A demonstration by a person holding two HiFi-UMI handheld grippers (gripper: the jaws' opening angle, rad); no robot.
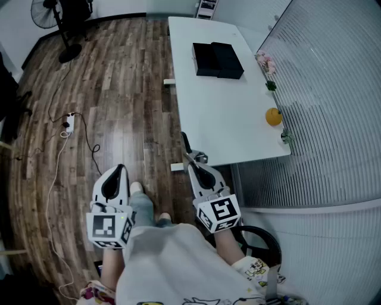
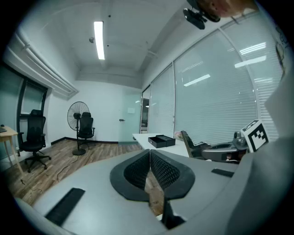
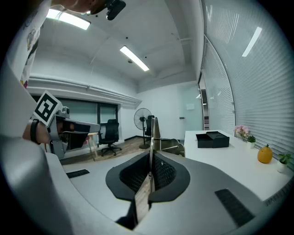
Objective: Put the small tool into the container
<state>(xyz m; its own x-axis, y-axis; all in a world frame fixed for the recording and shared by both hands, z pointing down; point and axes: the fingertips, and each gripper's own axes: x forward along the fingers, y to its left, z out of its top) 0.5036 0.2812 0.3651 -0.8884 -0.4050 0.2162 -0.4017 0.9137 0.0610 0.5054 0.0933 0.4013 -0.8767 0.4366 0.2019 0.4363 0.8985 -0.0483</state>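
Note:
A black open box, the container (image 1: 217, 59), lies at the far end of the white table (image 1: 226, 119); it also shows in the left gripper view (image 2: 161, 140) and the right gripper view (image 3: 212, 139). My right gripper (image 1: 191, 164) hangs near the table's near left corner, shut on a small metal tool (image 1: 186, 145) that sticks forward out of the jaws. In the right gripper view, the tool (image 3: 153, 133) rises as a thin blade from the closed pads. My left gripper (image 1: 121, 169) is over the wooden floor, shut with nothing in it (image 2: 150, 153).
An orange fruit (image 1: 273, 117), a small plant (image 1: 271, 86) and pink flowers (image 1: 265, 61) line the table's right edge, next to a ribbed glass wall. A standing fan (image 1: 50, 15) and a power strip (image 1: 69, 122) with cables are on the floor at left.

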